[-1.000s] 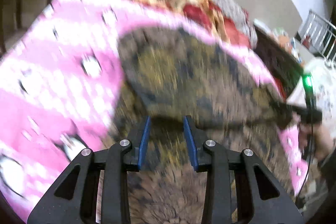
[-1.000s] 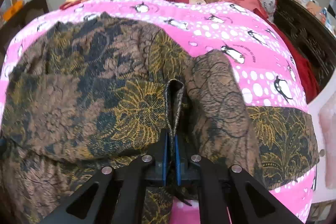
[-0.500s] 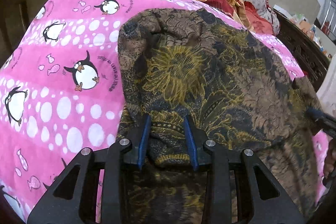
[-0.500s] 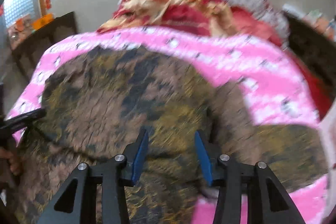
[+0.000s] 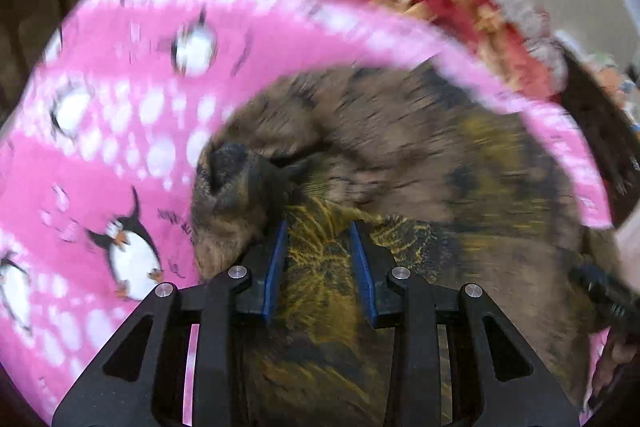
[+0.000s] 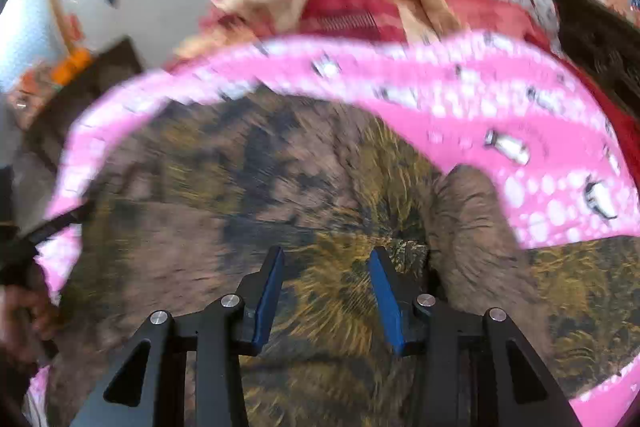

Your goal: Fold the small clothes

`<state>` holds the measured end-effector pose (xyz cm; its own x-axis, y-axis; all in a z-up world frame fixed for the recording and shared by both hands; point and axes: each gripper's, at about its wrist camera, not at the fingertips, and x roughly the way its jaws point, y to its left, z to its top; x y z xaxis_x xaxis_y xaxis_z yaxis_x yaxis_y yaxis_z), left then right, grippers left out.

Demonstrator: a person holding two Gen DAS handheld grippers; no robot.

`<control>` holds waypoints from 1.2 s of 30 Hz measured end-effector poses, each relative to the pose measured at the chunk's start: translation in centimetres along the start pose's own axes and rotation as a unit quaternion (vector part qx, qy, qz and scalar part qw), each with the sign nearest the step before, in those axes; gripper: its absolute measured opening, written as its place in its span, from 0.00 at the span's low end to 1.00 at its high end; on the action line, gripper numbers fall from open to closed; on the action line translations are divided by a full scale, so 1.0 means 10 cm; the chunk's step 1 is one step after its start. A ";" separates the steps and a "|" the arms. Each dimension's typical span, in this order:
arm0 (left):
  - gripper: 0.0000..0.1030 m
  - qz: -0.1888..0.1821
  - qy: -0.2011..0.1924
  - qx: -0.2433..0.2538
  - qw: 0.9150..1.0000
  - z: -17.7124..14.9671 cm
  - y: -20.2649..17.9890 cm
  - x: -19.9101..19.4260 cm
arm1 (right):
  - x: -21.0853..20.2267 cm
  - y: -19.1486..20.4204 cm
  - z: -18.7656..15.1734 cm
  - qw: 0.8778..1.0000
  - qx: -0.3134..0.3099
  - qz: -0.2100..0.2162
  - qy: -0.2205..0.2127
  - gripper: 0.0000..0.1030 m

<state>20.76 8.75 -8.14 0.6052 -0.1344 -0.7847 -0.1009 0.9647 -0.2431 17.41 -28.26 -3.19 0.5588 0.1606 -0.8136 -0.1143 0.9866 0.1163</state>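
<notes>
Since a second ago my right gripper (image 6: 328,291) is letting its pinched fold go — jaws apart; brown floral garment (image 6: 248,195) is lying mid-frame on the pink blanket (image 6: 460,95); left gripper (image 5: 320,263) is straddling cloth, grip unclear — I'm aiming to flatten before pinching.

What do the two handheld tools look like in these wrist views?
Both match. The left tool and the right tool each have two matte black fingers built as open, triangulated frames with cut-outs, joined by round silver bolt heads. The inner pads are flat strips of bright blue. No cables, labels or sleeves show clearly; the edges of both views are blurred.
</notes>
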 end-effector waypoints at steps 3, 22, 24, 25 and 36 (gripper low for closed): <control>0.31 0.013 -0.033 0.029 0.999 -0.08 -0.04 0.01 | 0.35 -0.08 -0.10 1.000 0.006 -0.019 0.009 0.45; 0.31 -0.043 -0.012 0.059 0.997 -0.82 -0.22 -0.48 | 0.14 0.49 -0.69 0.999 -0.031 -0.023 0.011 0.47; 0.31 -0.042 -0.007 0.050 0.998 -0.75 -0.21 -0.54 | 0.09 0.55 -0.65 0.998 -0.033 -0.040 0.020 0.47; 0.31 -0.036 -0.011 0.050 0.998 -0.74 -0.22 -0.59 | 0.06 0.57 -0.60 0.998 -0.025 -0.045 0.033 0.47; 0.34 -0.025 0.019 0.084 0.996 -0.57 -0.51 -0.27 | 0.26 0.96 -0.55 0.998 -0.034 -0.050 0.024 0.72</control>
<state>15.17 2.93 -8.05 0.5750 -0.1882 -0.7962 0.0631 0.9805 -0.1862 13.29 -18.57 -7.30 0.5303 0.0578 -0.8458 -0.1160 0.9932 -0.0048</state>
